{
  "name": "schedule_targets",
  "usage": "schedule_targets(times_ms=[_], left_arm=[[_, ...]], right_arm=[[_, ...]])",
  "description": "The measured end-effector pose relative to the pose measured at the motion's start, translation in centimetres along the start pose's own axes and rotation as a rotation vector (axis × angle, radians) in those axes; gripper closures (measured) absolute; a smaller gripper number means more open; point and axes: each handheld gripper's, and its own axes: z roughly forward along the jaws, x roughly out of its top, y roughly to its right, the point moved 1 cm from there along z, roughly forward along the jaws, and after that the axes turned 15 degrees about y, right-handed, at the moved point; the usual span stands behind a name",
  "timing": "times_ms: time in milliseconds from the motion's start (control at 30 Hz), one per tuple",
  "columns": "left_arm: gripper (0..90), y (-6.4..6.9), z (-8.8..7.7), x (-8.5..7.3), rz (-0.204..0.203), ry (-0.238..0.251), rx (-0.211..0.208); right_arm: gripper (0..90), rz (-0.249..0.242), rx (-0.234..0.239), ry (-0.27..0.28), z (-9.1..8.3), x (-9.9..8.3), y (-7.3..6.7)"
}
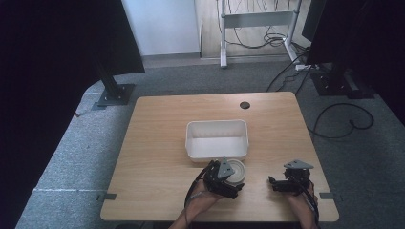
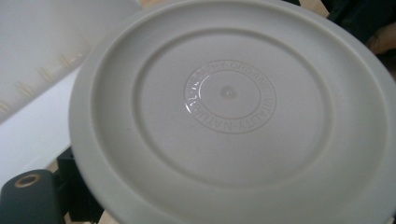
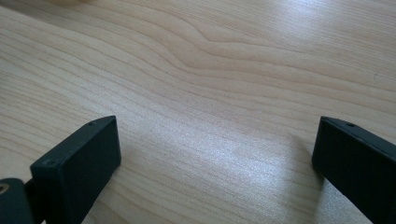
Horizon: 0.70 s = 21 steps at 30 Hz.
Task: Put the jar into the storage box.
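In the left gripper view the pale round lid [image 2: 229,112] runs past the right and bottom edges of the frame, and it hides nearly all of the left gripper [image 1: 228,177]; one dark jaw shows at the lower left corner, so how the jaws stand cannot be told. The raised lettering ringing the lid's centre is too faint to read fully. In the high view, that gripper covers the lid's lower left part, and both forearms are cut off at the bottom edge. In the right gripper view, both jaws of the right gripper [image 3: 217,154] are cut off by the bottom edge.
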Motion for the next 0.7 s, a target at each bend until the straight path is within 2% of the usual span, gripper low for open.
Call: schedule_targets(times_ms=[300, 700], left_arm=[[10.0, -1.3, 0.1, 0.8, -0.001, 0.004, 0.041], [10.0, -3.1, 0.0, 1.8, -0.029, 0.010, 0.081]], right_arm=[[0.7, 0.000, 0.000, 0.000, 0.0, 0.0, 0.0], [0.8, 0.000, 0.000, 0.000, 0.0, 0.0, 0.0]])
